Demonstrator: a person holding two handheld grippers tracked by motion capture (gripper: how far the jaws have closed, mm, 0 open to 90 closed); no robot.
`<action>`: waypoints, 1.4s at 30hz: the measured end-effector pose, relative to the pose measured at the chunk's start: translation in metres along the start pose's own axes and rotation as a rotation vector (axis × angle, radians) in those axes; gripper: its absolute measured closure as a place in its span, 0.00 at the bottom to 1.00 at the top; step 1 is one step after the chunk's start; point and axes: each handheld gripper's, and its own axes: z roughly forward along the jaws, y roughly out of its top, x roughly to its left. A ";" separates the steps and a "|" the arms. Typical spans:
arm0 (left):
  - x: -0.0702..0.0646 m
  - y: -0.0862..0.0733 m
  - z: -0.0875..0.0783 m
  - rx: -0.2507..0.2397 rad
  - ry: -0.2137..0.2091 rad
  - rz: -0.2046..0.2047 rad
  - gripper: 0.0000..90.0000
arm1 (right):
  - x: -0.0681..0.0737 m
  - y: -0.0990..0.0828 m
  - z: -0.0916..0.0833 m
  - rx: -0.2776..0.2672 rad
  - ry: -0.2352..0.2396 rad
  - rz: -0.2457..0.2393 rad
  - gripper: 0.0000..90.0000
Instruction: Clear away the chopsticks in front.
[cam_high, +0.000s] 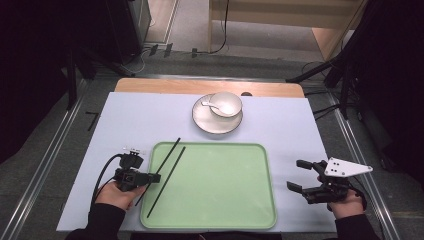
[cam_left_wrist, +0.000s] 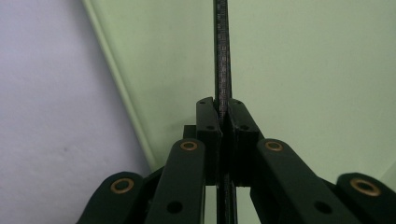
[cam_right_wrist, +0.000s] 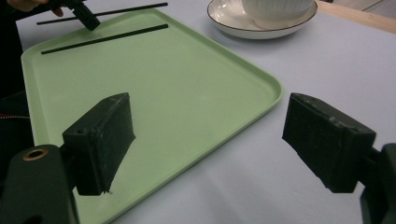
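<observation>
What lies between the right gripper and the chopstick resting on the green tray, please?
Bare tray floor: in the high view, nothing sits on the tray between the chopstick and the right gripper.

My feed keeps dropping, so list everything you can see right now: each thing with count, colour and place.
tray: one, light green, near middle of the table
chopsticks: two, black; free chopstick lies in the tray's left part, gripped chopstick crosses the tray's left rim
plate: one, white with dark rim, beyond the tray
bowl: one, white, on the plate
spoon: one, white, in the bowl
table: one, pale grey
left gripper: one, black, fingers shut on the gripped chopstick
right gripper: one, black, open, right of the tray
</observation>
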 end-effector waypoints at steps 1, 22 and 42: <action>0.000 -0.001 0.001 0.008 0.001 -0.003 0.96 | 0.000 0.000 0.000 -0.002 -0.001 -0.002 0.19; -0.008 0.000 0.012 0.033 0.035 0.001 0.90 | -0.001 0.000 0.001 0.003 0.002 0.002 0.19; 0.011 0.005 -0.016 -0.116 -0.045 0.174 0.41 | 0.001 -0.001 0.001 0.003 0.014 0.008 0.19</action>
